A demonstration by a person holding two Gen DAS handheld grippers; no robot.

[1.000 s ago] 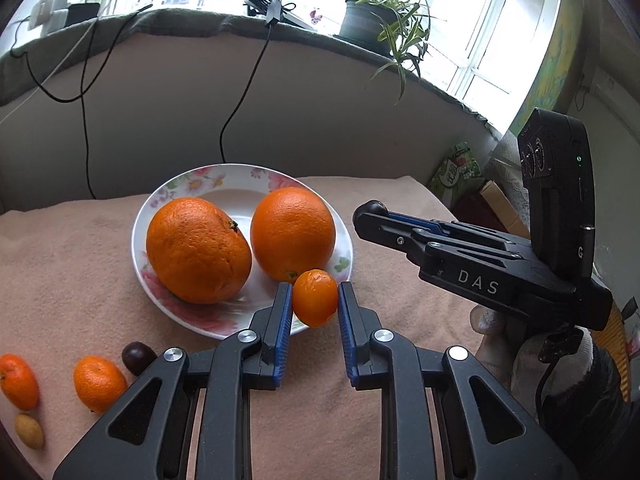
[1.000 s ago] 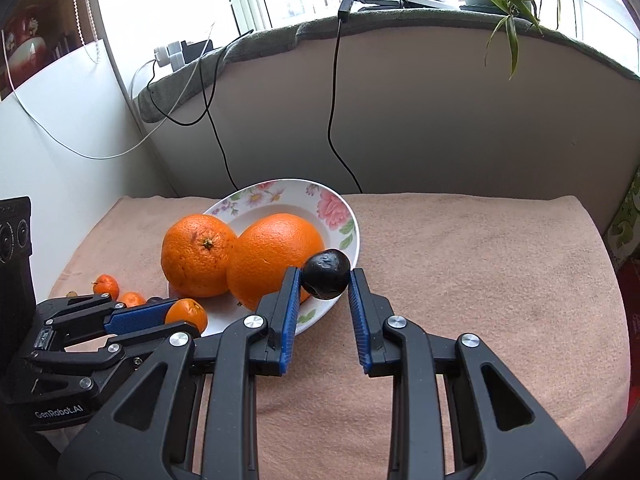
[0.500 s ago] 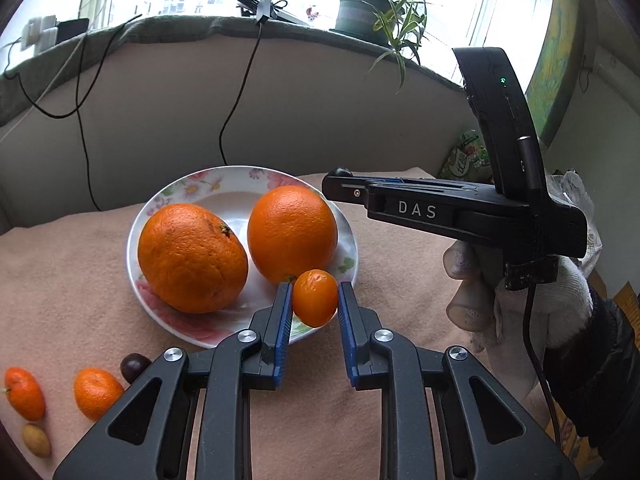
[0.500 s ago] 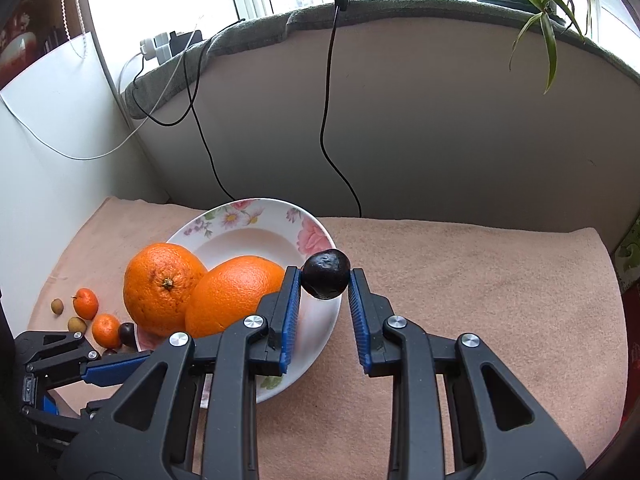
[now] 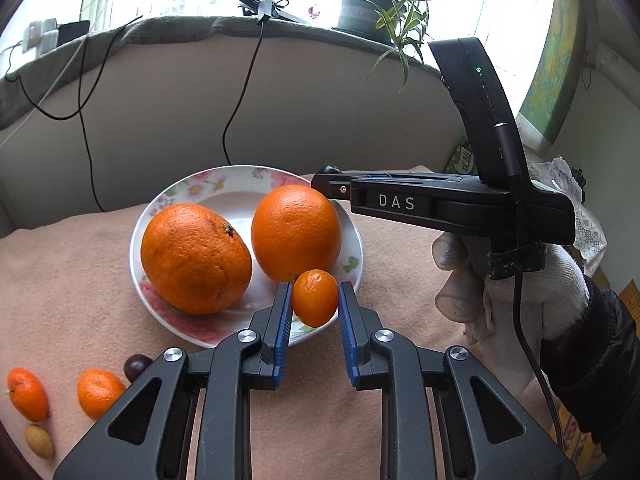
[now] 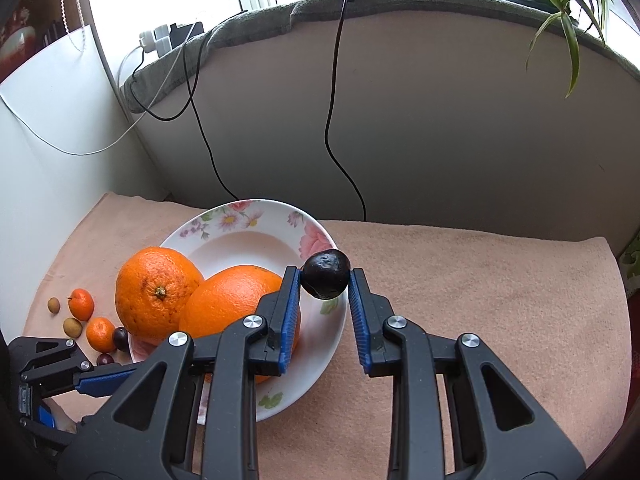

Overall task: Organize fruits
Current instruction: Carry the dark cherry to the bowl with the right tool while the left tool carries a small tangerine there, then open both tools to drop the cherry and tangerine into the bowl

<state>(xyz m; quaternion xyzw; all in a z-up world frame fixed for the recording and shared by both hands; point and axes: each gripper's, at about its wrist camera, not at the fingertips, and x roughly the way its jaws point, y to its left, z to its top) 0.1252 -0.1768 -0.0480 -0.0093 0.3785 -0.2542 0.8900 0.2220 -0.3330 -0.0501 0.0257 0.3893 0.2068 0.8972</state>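
Note:
A floral white plate (image 5: 240,184) holds two big oranges (image 5: 196,258) (image 5: 296,232); the plate also shows in the right wrist view (image 6: 240,220). My left gripper (image 5: 314,300) is shut on a small orange kumquat (image 5: 315,298), held over the plate's near rim. My right gripper (image 6: 325,276) is shut on a dark round fruit (image 6: 325,275), held above the plate's right rim. In the left wrist view the right gripper (image 5: 440,196) reaches in from the right over the plate's far edge.
Loose on the pink cloth left of the plate lie small tangerines (image 5: 98,392) (image 5: 27,394), a dark plum (image 5: 136,366) and a tan longan (image 5: 39,440). A padded wall with black cables (image 6: 340,140) stands behind. A potted plant (image 5: 368,12) sits on the sill.
My right gripper has risen and moved back over the plate's right rim with the dark fruit. My left gripper has stayed over the near rim, still holding the kumquat.

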